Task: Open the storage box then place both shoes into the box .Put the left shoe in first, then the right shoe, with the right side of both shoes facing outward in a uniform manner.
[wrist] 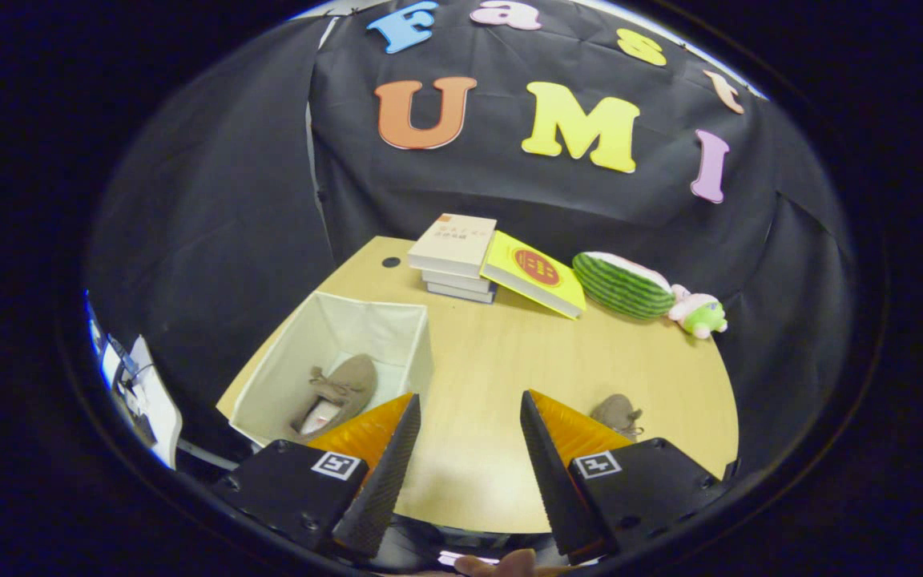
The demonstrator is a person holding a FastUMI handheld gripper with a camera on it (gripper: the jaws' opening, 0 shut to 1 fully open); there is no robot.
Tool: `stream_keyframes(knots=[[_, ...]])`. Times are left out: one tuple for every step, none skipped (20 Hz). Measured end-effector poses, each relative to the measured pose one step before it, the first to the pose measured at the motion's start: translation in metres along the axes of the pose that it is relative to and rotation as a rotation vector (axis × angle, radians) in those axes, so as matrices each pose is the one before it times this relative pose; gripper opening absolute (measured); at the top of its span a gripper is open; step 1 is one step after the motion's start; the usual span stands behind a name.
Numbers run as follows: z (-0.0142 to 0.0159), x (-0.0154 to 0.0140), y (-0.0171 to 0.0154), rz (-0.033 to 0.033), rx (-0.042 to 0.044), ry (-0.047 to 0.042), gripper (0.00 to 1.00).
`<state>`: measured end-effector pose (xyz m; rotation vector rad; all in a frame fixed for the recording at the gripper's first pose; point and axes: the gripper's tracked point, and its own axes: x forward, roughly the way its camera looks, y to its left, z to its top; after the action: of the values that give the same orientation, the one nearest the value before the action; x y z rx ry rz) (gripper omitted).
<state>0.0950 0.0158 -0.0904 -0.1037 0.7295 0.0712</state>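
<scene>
Beyond the fingers [469, 449], spread wide and gripping nothing, hovering above bare wood. On the surface [501, 361], largest to smallest: storage box [301, 336] ahead and to the left of the fingers, lid open, pale fabric walls standing; one shoe [337, 393] already lying inside, toe toward the far wall. Presumably the left shoe, so first half done. Second shoe [618, 414] on the wood just right of the right finger, partly hidden behind it, well apart from the box.

Next, likely: swing right, drop low, close across the middle of that shoe, not the soft heel collar or the bow. Soft cloth upper, so firm squeeze needed to avoid sagging or slipping. Carry over the near box wall without snagging the rim, then set down beside the first shoe, same side outward, toe matching.

Further back: stack of books [455, 256] with a yellow book [534, 276] leaning against it, a watermelon toy [622, 284], a small plush toy [698, 312] beside that. Black cloth wall behind.
</scene>
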Motion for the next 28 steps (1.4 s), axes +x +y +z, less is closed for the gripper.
stream_keyframes(knots=[[-0.00877,-0.00030,-0.01790,-0.01122,0.00712,0.01515,0.83],[-0.00797,0.00108,-0.01760,-0.00586,0.01429,0.01069,0.83],[-0.00764,0.00329,-0.01788,-0.00953,0.01278,0.00819,0.84],[-0.00998,0.00679,-0.02268,-0.02310,0.01245,0.01837,0.84],[-0.01192,0.00742,-0.02102,-0.01906,0.01523,0.02767,0.84],[-0.01303,0.00858,-0.01615,-0.00550,0.02141,0.03110,0.84],[-0.01126,0.00923,-0.01232,0.01425,0.00848,0.03831,0.84],[-0.01044,0.00607,-0.01092,0.01148,0.00283,0.02357,0.84],[-0.00754,0.00930,-0.01697,-0.01910,-0.00260,0.01673,0.84],[-0.00800,0.00668,-0.01573,-0.01254,-0.00294,0.02093,0.84],[-0.00736,0.00827,-0.01136,-0.00513,0.01712,0.01766,0.84],[-0.00530,0.00826,-0.01071,-0.00539,0.01975,0.01278,0.85],[-0.00241,0.00826,-0.00762,-0.00002,0.01586,0.00742,0.85],[-0.00351,0.00833,-0.00660,-0.00052,0.01597,0.01040,0.84],[-0.00372,0.00937,-0.00627,-0.00074,0.01691,0.01446,0.84],[-0.00595,0.00893,-0.00360,0.00062,0.01307,0.02026,0.84],[-0.00634,0.00890,-0.00145,0.01351,0.01824,0.02190,0.84],[-0.00593,0.00838,0.00119,0.02220,0.02408,0.02362,0.84],[-0.00676,0.00672,0.00277,0.02571,0.02849,0.02518,0.84],[-0.00597,0.00804,0.00383,0.03235,0.03039,0.02421,0.84],[-0.00223,0.00591,0.00185,0.02616,0.02620,0.01610,0.83],[0.00016,0.00444,-0.00106,0.01727,0.02255,0.01131,0.83],[0.00169,0.00358,-0.00387,0.00223,0.02046,0.00212,0.79],[0.00172,0.00068,-0.00210,0.00981,0.02335,-0.00028,0.71],[0.00059,0.00380,-0.00101,0.01566,0.03062,0.00348,0.63],[0.00080,0.00042,-0.00263,0.00104,0.03122,0.00401,0.55],[-0.00013,0.00305,-0.00383,-0.00284,0.02438,0.00306,0.47],[0.00248,-0.00241,-0.00167,-0.00234,0.01980,0.00487,0.41]])
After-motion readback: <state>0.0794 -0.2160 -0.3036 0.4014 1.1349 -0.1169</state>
